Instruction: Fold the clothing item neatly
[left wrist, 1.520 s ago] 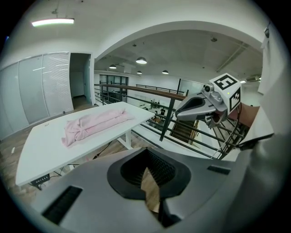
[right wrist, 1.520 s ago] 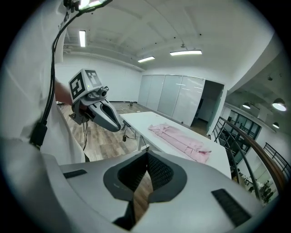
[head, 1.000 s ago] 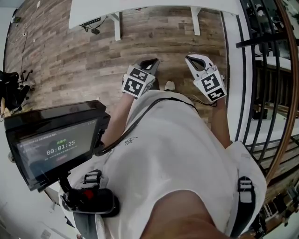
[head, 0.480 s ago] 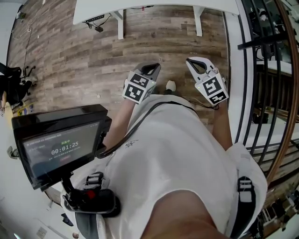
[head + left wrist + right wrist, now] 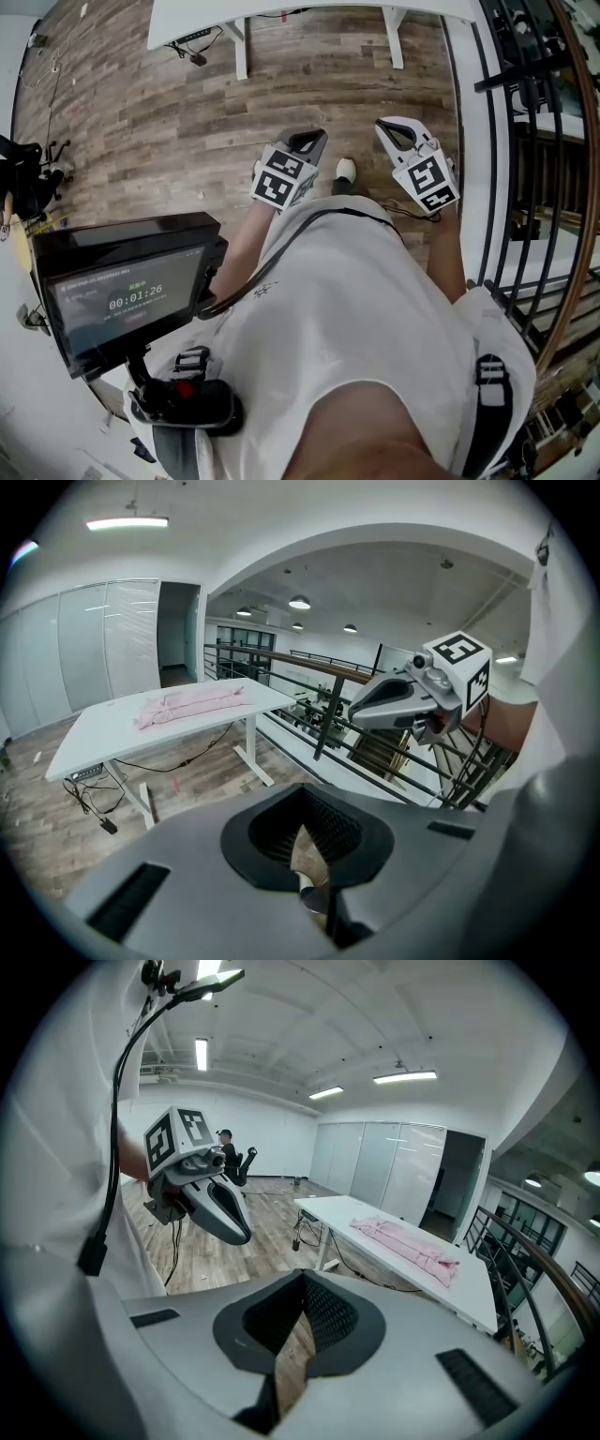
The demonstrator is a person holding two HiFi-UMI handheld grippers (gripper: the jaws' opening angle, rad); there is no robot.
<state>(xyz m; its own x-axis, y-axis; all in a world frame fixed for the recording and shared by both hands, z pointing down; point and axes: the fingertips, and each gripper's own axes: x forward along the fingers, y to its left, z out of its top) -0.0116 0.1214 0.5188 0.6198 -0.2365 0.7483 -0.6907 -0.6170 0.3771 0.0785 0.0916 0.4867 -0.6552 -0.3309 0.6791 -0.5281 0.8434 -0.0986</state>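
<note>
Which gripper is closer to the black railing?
The right gripper: it sits beside the railing, while the left gripper is farther in over the wood floor.

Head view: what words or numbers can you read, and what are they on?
"00:01:26": on the black screen.
Small lines above and below that number: too blurred to read.
Small print on the white shirt: too small to read.
Patterns on the left cube and right cube: black-and-white squares only, no words.
</note>
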